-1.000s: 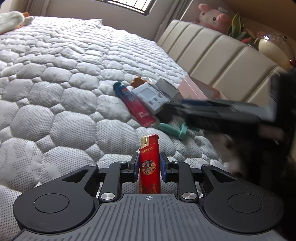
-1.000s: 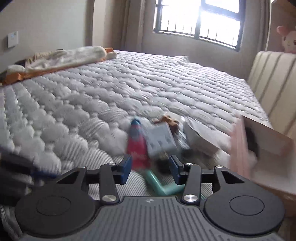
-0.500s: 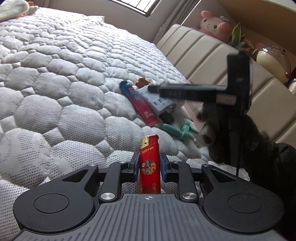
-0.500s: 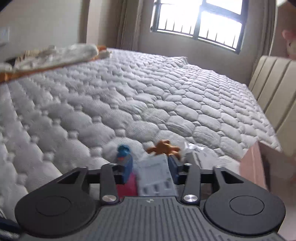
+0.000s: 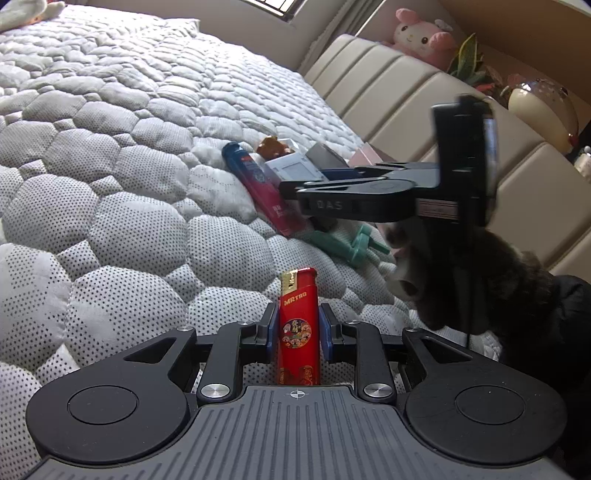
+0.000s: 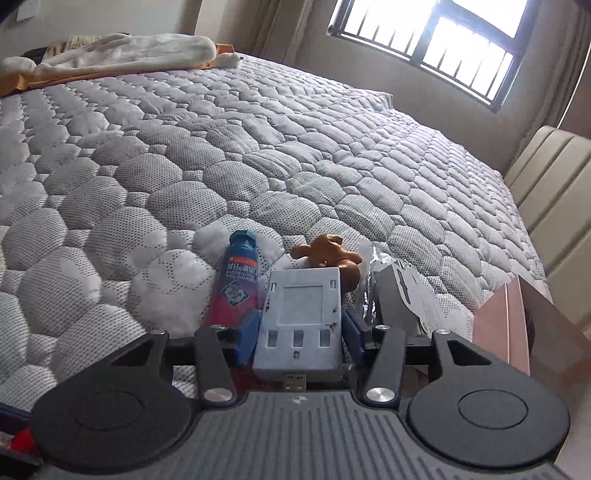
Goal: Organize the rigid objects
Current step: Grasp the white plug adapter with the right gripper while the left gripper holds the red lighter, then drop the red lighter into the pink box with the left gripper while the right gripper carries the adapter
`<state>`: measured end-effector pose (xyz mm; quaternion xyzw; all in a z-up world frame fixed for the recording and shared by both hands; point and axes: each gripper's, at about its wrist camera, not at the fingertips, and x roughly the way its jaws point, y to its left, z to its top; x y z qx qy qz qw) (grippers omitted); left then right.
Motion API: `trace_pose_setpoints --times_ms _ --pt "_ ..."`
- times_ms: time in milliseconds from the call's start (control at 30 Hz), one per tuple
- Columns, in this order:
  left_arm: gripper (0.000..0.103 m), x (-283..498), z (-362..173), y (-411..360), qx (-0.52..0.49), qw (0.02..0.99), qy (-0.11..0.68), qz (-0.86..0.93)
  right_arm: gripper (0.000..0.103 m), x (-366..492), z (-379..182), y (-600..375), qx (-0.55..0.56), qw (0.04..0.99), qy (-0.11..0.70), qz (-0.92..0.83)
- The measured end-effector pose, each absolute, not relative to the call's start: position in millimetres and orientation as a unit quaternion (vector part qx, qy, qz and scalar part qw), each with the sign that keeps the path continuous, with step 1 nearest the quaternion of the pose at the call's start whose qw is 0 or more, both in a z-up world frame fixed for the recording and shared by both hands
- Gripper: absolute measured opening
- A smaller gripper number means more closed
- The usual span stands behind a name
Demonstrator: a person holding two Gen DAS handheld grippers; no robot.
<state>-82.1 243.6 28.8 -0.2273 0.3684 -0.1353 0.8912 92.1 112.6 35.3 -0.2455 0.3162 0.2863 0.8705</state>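
Note:
My left gripper is shut on a red lighter, held upright above the grey quilted bed. A small pile lies ahead: a blue and red tube, a grey charger block, a brown figurine and a teal plug-like piece. My right gripper reaches in from the right, and its blue pads touch both sides of the charger, which rests in the pile. In the left wrist view, the right gripper covers part of the charger.
A pink open box stands at the right by the beige padded headboard. A grey carton with a white label lies beside the charger. A pink plush toy sits above the headboard. A cream blanket lies at the bed's far side.
My right gripper came forward and down over the pile, and the grey charger now sits between its pads. The left gripper kept still with the lighter.

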Motion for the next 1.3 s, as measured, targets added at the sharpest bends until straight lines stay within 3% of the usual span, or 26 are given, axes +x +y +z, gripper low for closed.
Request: trace_pose_setpoints --times_ms 333,667,900,1067,1300 --pt "0.026 -94 41 218 -0.209 0.893 0.368 -0.15 0.049 9 78 54 -0.206 0.878 0.305 0.305" --pt "0.026 -86 43 142 -0.159 0.878 0.396 -0.216 0.049 -57 59 -75 -0.124 0.912 0.345 0.186" --pt "0.026 -78 48 91 -0.121 0.866 0.406 -0.266 0.049 -87 58 -117 -0.099 0.929 0.329 0.141" --pt "0.026 -50 59 63 -0.117 0.852 0.427 -0.279 0.049 -100 66 -136 -0.077 0.938 0.31 0.132" --pt "0.026 32 111 31 -0.106 0.884 0.378 -0.255 0.049 -107 66 -152 -0.064 0.944 0.286 0.15"
